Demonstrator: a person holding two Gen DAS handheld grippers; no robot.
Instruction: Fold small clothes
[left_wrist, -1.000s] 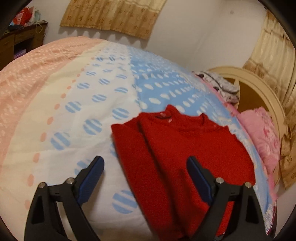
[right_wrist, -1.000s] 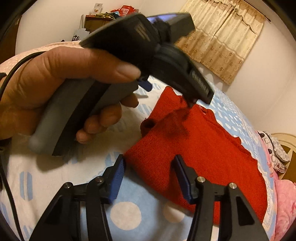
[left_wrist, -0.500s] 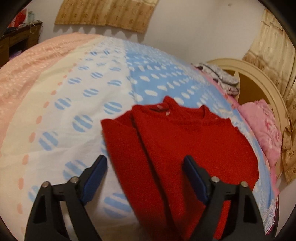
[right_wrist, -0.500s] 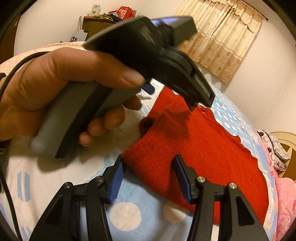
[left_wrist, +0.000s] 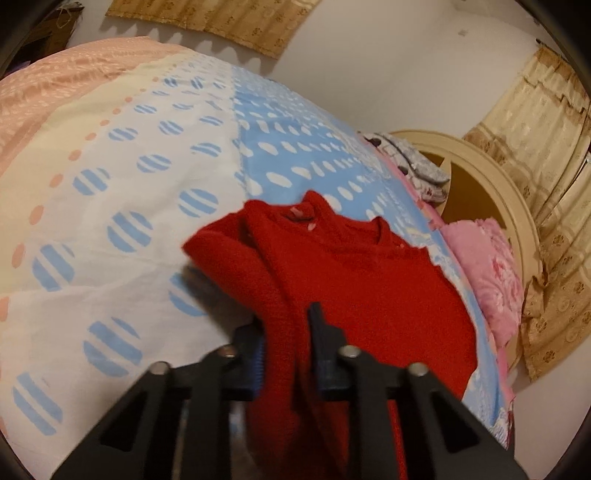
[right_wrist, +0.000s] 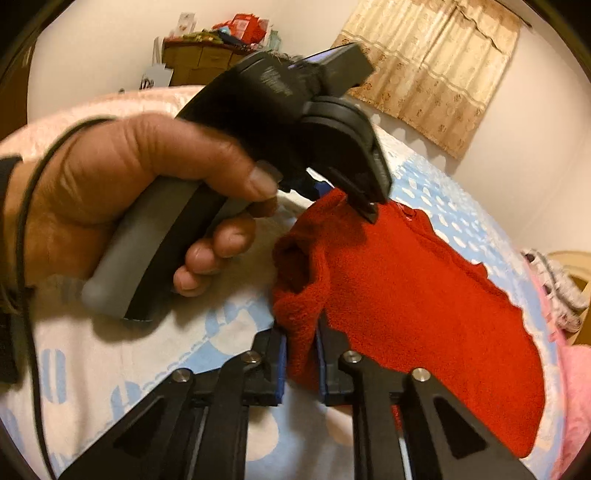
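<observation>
Red knit garment (left_wrist: 369, 295), lying on the spotted bedcover (left_wrist: 122, 192): left gripper (left_wrist: 286, 347) and right gripper (right_wrist: 301, 354), jaws just closed, each pinch a bunched near edge; risk: thin pinches slipping on lifting, leaving the fold crooked.

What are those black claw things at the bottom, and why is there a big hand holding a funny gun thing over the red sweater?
Those claws are grabbing tools. A person holds one in each hand, and each tool carries a small camera that looks out along its jaws, so each picture looks out from one tool. In the right tool's picture, the right gripper sits at the bottom, and the person's left hand holds the other tool, the "gun thing". The left tool's picture shows the left gripper. A red sweater lies on a bed with a dotted bedspread. Both pairs of jaws have just been closing, and each now pinches a fold at the sweater's edge.
</observation>
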